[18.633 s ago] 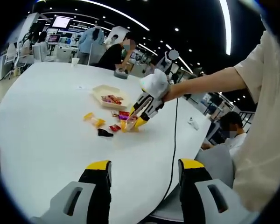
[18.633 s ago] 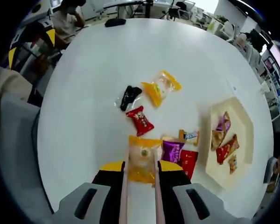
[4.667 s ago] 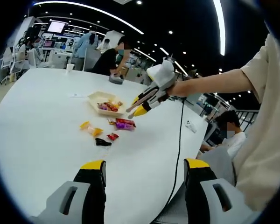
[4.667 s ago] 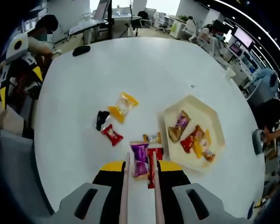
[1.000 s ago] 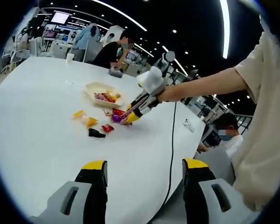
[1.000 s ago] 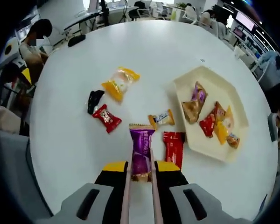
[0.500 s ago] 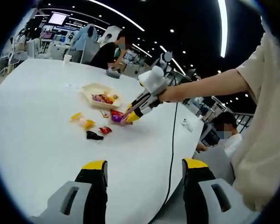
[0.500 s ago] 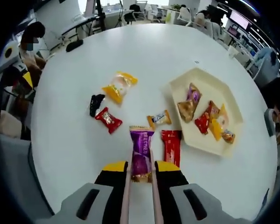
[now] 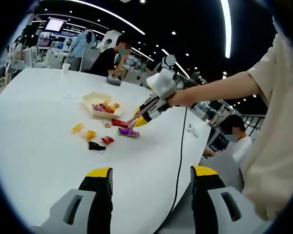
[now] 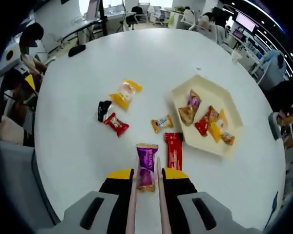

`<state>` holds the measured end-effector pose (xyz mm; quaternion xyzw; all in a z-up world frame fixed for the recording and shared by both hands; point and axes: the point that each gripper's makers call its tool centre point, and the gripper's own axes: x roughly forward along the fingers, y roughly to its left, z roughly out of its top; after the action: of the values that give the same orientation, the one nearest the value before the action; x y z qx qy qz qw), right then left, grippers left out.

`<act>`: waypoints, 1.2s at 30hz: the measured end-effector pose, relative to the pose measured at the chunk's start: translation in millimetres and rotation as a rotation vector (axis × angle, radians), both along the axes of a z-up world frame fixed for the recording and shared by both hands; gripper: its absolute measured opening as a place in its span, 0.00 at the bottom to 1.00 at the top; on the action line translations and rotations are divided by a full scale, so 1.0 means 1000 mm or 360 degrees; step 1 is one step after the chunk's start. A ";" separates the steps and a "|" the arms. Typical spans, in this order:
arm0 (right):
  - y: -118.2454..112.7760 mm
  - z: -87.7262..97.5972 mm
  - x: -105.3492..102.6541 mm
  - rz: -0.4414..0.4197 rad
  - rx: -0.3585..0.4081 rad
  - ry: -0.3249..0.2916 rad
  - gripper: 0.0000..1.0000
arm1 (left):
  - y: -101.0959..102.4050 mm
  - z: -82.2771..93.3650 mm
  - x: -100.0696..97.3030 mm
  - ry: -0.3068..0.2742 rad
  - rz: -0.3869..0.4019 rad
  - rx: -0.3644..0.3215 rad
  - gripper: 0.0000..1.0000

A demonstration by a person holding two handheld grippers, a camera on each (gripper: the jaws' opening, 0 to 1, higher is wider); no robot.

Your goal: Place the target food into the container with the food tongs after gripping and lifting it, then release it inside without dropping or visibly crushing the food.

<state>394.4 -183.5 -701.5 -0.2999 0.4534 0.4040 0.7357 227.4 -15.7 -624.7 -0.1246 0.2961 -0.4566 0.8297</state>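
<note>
A purple snack packet is pinched between the two pinkish arms of the food tongs. My right gripper is shut on those tongs. In the left gripper view, the right gripper reaches over the white table in a person's hand, and the purple packet hangs at the tong tips just above the tabletop. The cream hexagonal tray lies ahead to the right with several wrapped snacks in it; it is also the tray beyond the packet. My left gripper stands open over the table's near side with nothing between its jaws.
Loose on the table lie a long red packet, a small orange candy, a red candy, a black packet and a yellow packet. A black cable runs off the table edge. People sit at the far side.
The right gripper has risen with the tongs and the purple packet; the table and the loose snacks look smaller beneath it. The left gripper stays open.
</note>
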 end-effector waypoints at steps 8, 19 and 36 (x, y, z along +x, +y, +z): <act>-0.001 -0.008 -0.002 0.0041 -0.0048 0.0023 0.22 | 0.002 0.003 -0.004 -0.0011 -0.0001 -0.0004 0.63; -0.006 -0.034 -0.006 0.0142 -0.0161 0.0095 0.24 | 0.009 -0.006 0.001 0.0034 0.0042 0.0009 0.63; -0.019 -0.040 -0.006 0.0056 -0.0150 0.0124 0.24 | 0.003 -0.012 0.000 0.0070 0.0028 0.0021 0.63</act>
<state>388.6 -202.1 -741.8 -0.3262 0.4950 0.4065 0.6952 227.2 -12.6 -637.0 -0.1318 0.3160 -0.4445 0.8278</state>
